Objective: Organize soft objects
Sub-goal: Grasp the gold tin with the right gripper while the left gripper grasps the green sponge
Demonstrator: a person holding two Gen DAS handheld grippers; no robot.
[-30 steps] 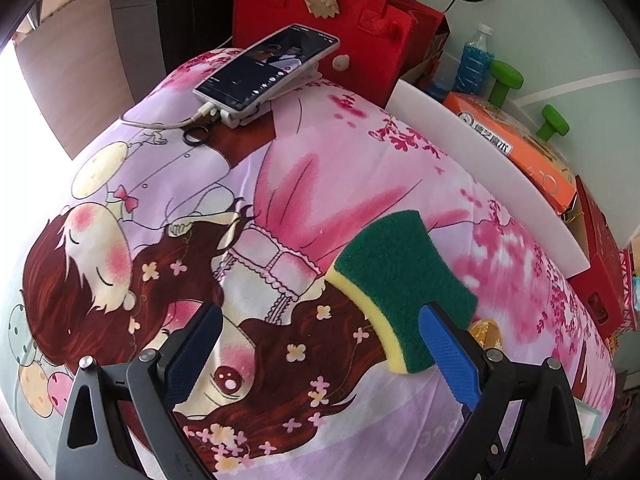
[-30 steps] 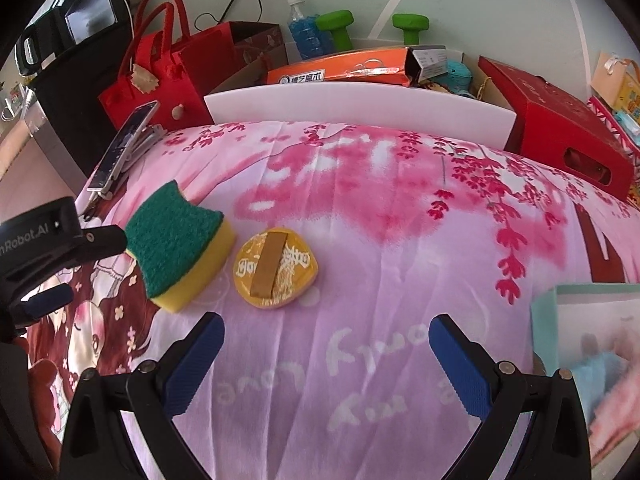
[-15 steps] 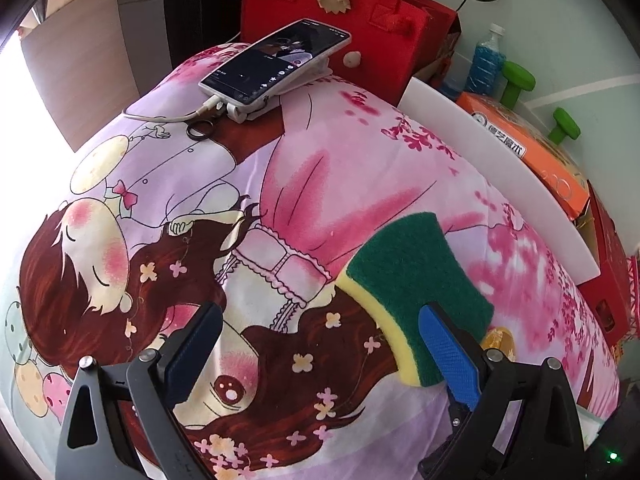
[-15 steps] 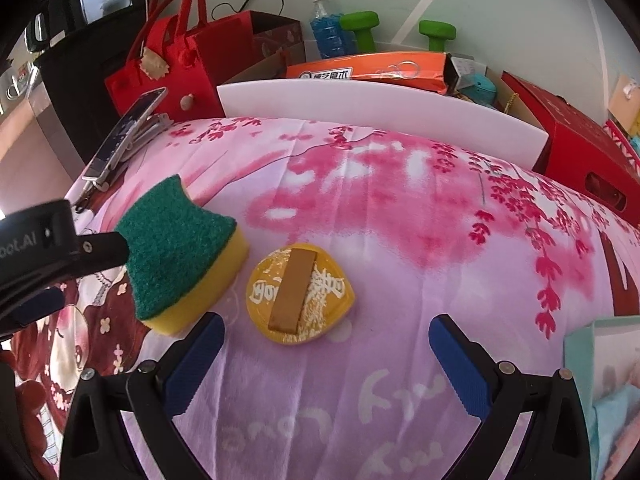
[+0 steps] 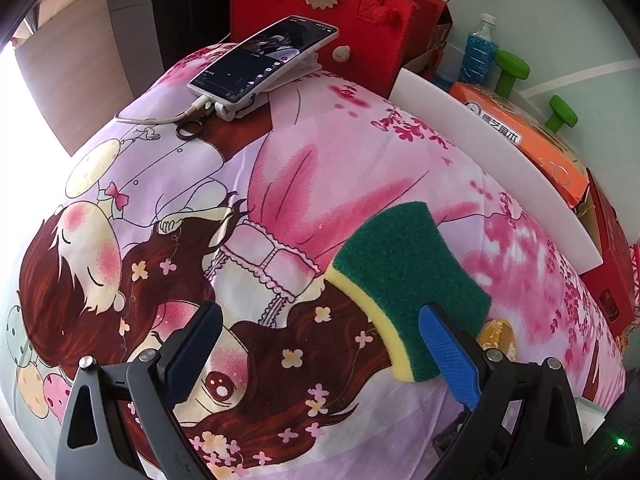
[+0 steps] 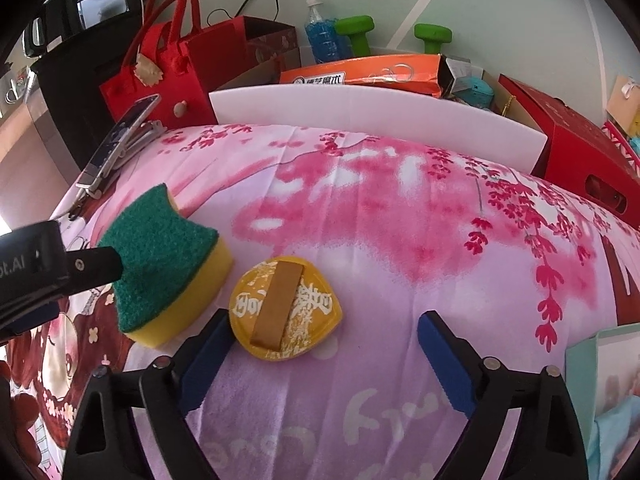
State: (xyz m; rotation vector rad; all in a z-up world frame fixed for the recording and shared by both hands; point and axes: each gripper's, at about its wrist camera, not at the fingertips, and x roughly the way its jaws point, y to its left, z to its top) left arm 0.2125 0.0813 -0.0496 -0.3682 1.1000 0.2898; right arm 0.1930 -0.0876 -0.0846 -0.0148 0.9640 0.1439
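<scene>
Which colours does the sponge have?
Green scouring top on yellow foam sponge; clearest in the right wrist view.

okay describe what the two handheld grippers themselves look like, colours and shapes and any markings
Both match: the left gripper and right gripper each have two black plastic arms with triangular cut-outs and silver screws, tipped with textured blue pads. Seen from the right wrist view, the left gripper's black body carries white lettering ending in "ot.AI". No cables or sleeves are visible.

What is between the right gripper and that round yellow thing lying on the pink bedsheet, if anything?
Nothing visible. The round yellow pad lies bare on the sheet, already just inside the right gripper, near its left finger, as the jaws close without touching it yet. The green and yellow sponge sits close beside it, outside the jaws.
</scene>
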